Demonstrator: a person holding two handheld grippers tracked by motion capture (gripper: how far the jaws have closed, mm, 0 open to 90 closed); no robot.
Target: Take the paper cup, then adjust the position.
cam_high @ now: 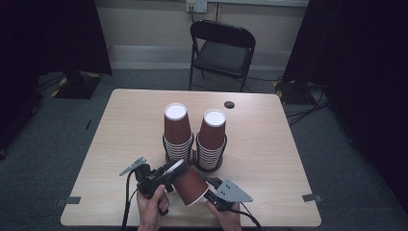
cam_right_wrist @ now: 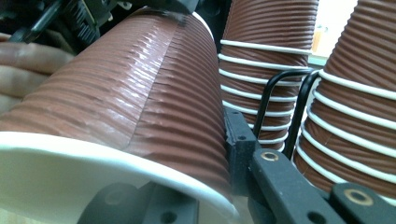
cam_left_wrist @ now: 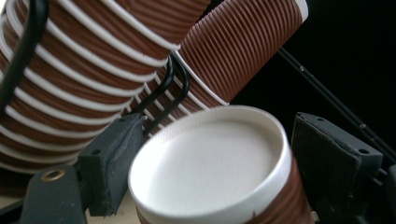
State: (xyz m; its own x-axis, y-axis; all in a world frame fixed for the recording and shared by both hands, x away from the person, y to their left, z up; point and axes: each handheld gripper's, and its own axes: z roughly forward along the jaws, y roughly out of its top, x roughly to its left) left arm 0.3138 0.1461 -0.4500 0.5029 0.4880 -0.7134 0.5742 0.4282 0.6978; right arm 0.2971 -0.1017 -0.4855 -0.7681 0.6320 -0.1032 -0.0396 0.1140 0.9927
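A single brown ribbed paper cup [cam_high: 190, 185] lies tilted between my two grippers near the table's front edge, white base to the upper left. My left gripper [cam_high: 174, 168] straddles that base [cam_left_wrist: 210, 163] with its jaws open; a thin gap shows beside the right-hand pad [cam_left_wrist: 327, 154]. My right gripper [cam_high: 204, 190] is shut on the cup's side near the rim [cam_right_wrist: 140, 93], and its pad [cam_right_wrist: 238, 140] presses the ribbed wall. Just behind stand two upside-down stacks of the same cups, the left stack [cam_high: 177, 132] and the right stack [cam_high: 211, 139].
Both stacks sit in black wire holders [cam_high: 195, 156] at the middle of the wooden table [cam_high: 269, 159]. A small black round cap [cam_high: 229, 104] lies near the far edge. A black folding chair [cam_high: 223, 50] stands beyond the table. Cables trail from both grippers.
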